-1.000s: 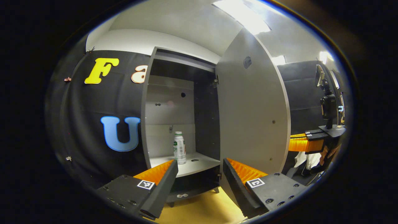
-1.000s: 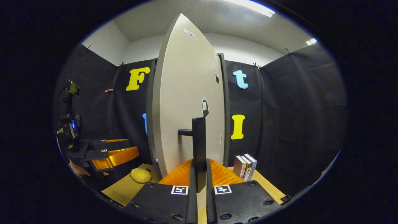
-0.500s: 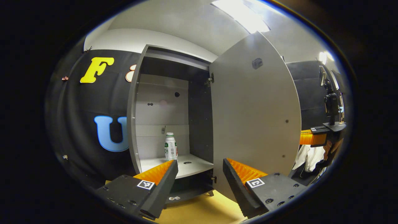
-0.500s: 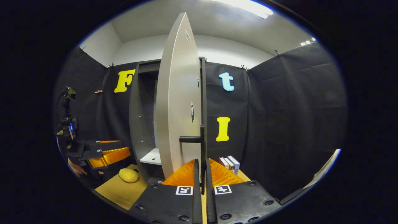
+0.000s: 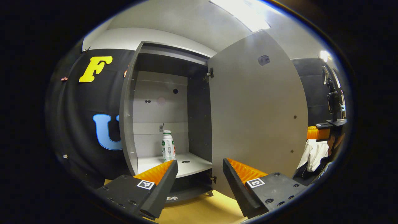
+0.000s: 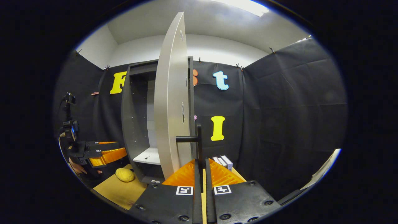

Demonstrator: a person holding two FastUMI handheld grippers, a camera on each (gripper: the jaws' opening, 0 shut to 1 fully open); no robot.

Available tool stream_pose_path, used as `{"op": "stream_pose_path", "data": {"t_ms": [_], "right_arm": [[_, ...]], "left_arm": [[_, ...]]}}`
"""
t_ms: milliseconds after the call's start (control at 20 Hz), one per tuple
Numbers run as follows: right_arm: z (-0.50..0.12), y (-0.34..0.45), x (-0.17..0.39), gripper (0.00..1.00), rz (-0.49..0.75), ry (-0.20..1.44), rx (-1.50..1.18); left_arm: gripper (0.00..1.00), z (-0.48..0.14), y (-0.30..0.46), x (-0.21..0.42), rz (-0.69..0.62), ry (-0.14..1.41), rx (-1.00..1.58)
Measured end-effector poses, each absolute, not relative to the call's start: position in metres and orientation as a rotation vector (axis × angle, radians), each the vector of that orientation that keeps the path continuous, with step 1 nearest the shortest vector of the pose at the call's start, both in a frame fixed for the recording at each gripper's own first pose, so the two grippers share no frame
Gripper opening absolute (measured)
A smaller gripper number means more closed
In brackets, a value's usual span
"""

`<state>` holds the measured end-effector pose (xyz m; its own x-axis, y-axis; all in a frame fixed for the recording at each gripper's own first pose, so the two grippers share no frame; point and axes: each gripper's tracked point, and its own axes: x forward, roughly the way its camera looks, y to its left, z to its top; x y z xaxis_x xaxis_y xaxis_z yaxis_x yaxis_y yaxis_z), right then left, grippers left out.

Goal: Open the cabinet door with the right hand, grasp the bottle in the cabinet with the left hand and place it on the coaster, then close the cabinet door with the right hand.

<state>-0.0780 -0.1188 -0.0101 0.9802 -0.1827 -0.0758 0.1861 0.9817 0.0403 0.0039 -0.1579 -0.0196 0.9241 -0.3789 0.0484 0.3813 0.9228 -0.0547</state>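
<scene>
The white bottle (image 5: pixel 168 145) stands upright on the cabinet shelf (image 5: pixel 186 165), straight ahead of the left gripper (image 5: pixel 199 175) and a little to its left, well beyond its widely spread fingers. The cabinet door (image 5: pixel 258 115) stands swung wide, its handle (image 6: pixel 198 146) pinched in the right gripper (image 6: pixel 201 183), so the left is the free one to reach in.

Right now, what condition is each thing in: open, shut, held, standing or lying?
Cabinet door: swung wide open.
Door handle: clamped between the right gripper's fingers.
Right gripper: shut on the door handle.
Left gripper: open, holding nothing, short of the cabinet.
Bottle: upright on the cabinet shelf, cap on.
Books: standing upright beside the cabinet.
</scene>
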Motion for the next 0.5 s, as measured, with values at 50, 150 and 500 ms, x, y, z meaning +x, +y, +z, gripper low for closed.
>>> {"op": "stream_pose_path", "data": {"t_ms": [50,150,500], "right_arm": [[-0.009,-0.119,-0.081,0.10,-0.188,0.074,0.038],[-0.004,-0.124,-0.092,0.10,-0.214,0.064,-0.003],[0.001,-0.127,-0.132,0.10,-0.299,0.075,-0.020]], "left_arm": [[0.92,-0.019,-0.159,0.004,-0.391,-0.040,-0.059],[0.92,-0.021,-0.164,0.004,-0.395,-0.038,-0.047],[0.92,-0.022,-0.164,0.013,-0.429,-0.032,-0.047]]}}
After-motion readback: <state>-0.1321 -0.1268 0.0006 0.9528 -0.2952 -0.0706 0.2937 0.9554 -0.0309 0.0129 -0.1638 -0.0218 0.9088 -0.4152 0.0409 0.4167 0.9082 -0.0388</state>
